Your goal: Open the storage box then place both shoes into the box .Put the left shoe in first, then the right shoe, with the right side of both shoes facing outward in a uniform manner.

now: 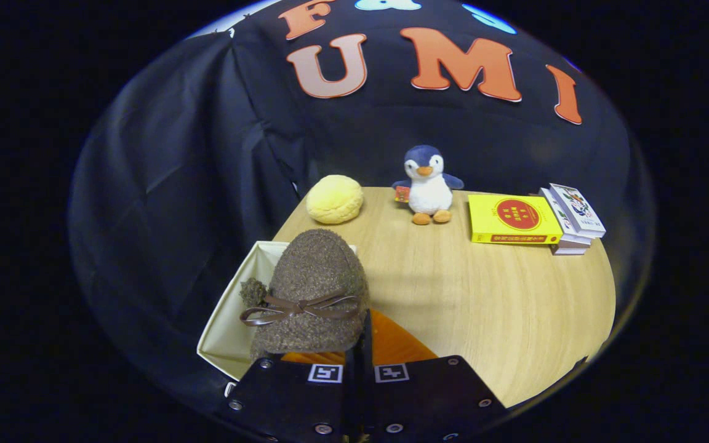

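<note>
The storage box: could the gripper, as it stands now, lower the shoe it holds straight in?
Probably yes. The gripper is shut on the brown shoe, which hangs over the open storage box; the part of the box's inside that shows is bare, and nothing visible blocks the way.

Staged recording booth: black cloth wall [164,184] behind wooden table [502,307] with props.

The shoe [314,289] is rough, nubby brown wool with a smooth leather-like bow. At one o'clock, the glossy yellow book [513,219] lies on matt wood-grain tabletop [496,307]. The box [234,320] looks like cloth.
</note>
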Tool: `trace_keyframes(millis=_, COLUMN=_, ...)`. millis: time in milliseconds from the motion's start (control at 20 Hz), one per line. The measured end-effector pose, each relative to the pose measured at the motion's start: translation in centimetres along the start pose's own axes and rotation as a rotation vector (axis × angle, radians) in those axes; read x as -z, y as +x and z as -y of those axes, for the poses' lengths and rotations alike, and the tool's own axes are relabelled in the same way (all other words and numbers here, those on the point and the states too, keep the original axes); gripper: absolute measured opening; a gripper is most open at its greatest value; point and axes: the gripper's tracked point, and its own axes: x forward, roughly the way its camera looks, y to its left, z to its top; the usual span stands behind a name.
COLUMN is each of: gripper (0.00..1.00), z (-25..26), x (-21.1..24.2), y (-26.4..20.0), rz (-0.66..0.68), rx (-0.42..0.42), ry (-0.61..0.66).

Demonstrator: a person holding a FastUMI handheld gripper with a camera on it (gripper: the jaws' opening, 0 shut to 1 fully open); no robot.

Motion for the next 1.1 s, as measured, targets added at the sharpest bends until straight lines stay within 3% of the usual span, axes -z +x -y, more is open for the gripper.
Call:
trace_keyframes(millis=400, gripper=0.07, z=-3.2, x=1.5, y=5.3, rz=-0.088, rx=0.071, ry=-0.018)
trace_keyframes(millis=700, gripper=0.27, z=-3.4, x=4.1, y=4.8, rz=-0.191, rx=0.057, ry=-0.019)
trace_keyframes(millis=1100, gripper=0.43, z=-0.8, x=-1.5, y=-0.2, rz=-0.008, rx=-0.056, ry=0.021)
